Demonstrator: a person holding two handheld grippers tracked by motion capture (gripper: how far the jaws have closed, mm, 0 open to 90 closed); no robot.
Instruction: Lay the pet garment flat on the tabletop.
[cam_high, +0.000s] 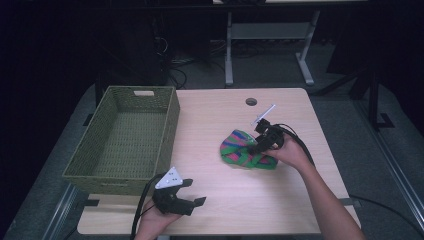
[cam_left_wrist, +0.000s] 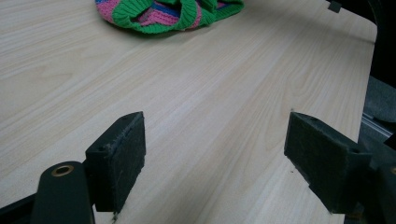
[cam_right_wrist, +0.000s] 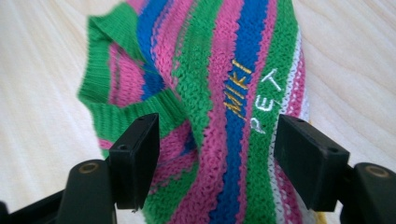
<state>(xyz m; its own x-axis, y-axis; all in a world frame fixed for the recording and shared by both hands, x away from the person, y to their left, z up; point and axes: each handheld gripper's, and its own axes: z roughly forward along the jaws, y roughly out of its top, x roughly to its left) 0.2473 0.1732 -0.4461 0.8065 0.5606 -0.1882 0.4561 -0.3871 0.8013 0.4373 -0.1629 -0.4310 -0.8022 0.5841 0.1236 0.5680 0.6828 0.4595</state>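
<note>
While the right gripper (cam_high: 258, 145) sits low over the sweater (cam_high: 243, 150), its jaws stand spread, one on each side of the knit, with no pad clearly pressing the fabric. Seen from the right gripper view, the sweater (cam_right_wrist: 210, 107) fills the gap between the two black jaws and runs on ahead of them; striped green, pink and blue, with small stitched letters just ahead of the jaw on that view's right. A green ribbed edge lies just ahead of the other jaw. Whether the pads touch the knit cannot be told.

Left gripper (cam_high: 192, 201) is held near the table's (cam_high: 215, 125) front edge, well apart from the sweater, jaws spread wide with only bare wood between them. From the left gripper view the sweater (cam_left_wrist: 163, 14) lies far ahead of those jaws, crumpled, flat on the table (cam_left_wrist: 196, 107).

Basket (cam_high: 120, 175), green woven, stands just beyond the left gripper and to its outer side, well apart from the right gripper. Sweater lies on the tabletop between the basket and the right hand (cam_high: 290, 152), closer to the hand.
</note>
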